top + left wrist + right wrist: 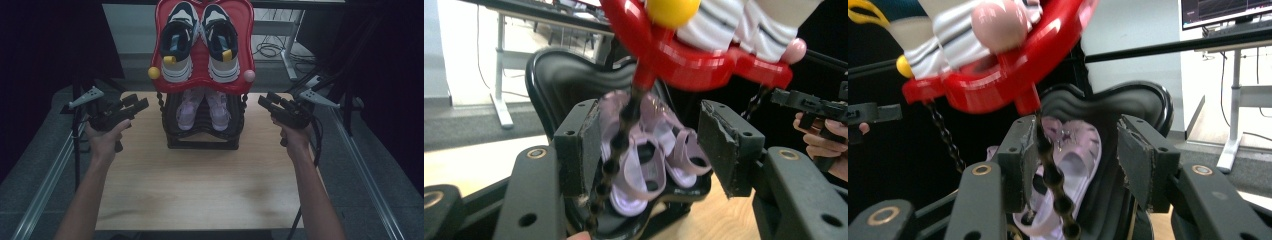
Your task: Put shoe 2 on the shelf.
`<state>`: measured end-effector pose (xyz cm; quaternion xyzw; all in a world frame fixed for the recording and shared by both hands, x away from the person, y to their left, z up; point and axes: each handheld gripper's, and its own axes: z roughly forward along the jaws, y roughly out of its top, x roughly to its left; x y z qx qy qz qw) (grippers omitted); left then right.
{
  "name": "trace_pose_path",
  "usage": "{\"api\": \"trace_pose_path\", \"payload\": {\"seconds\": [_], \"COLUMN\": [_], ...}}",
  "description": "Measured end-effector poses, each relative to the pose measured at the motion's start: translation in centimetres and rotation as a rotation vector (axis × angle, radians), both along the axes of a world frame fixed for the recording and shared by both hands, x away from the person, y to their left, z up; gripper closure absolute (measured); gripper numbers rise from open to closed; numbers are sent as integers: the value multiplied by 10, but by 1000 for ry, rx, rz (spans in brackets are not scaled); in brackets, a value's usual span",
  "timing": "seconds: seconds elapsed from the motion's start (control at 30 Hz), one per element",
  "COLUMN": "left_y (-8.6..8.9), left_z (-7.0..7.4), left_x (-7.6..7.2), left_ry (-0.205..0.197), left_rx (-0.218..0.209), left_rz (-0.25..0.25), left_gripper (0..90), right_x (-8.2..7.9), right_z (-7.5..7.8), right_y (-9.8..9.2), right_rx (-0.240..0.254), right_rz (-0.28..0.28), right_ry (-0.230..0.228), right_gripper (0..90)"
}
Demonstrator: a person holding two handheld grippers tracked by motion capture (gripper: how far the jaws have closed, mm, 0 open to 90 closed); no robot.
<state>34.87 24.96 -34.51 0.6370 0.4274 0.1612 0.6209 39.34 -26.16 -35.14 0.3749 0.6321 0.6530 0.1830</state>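
Observation:
A two-level shoe rack stands at the back middle of the wooden table [200, 185]. Its red upper tray [201, 85] carries a pair of white and navy sneakers [177, 42], with a yellow ball [154, 73] and a pink ball [249, 76] at its front corners. The black lower tray [202, 136] holds pale purple sandals [189, 111]. My left gripper [137, 102] hovers left of the rack, open and holding nothing. My right gripper [265, 100] hovers right of it, also open. The left gripper view looks between the open left gripper's [651, 125] jaws at the sandals [649, 160] and a black twisted post [621, 135]. The right gripper [1078, 145] frames the sandals [1073, 150].
Metal rails [50, 175] run along both sides of the table. Behind the rack are a white desk leg [287, 50] and loose cables [267, 49] on the floor. A monitor [1223, 10] is at the upper right of the right gripper view.

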Motion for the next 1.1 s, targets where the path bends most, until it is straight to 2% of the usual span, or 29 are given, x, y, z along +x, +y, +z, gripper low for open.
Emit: {"api": "trace_pose_path", "payload": {"seconds": [0.33,0.53,0.83,0.93,1.1], "left_y": [1,-1,-2,-2,-1], "left_z": [-29,-48,-81,-90,-105], "left_x": [-4,-9,-9,-9,-11], "left_ry": [41,62,125,140,166], "left_rx": [-15,3,-9,-2,-4], "left_rz": [-1,8,3,7,10], "left_gripper": [427,428,427,427,427], "right_x": [-4,-5,-9,-10,-12], "right_z": [-30,-49,-76,-88,-104], "right_y": [-2,-3,0,0,-1], "right_rx": [-12,-16,-37,-54,-55], "right_rz": [2,-2,-2,-3,-1], "right_ry": [42,61,94,108,139], "right_gripper": [499,499,498,496,494]}}
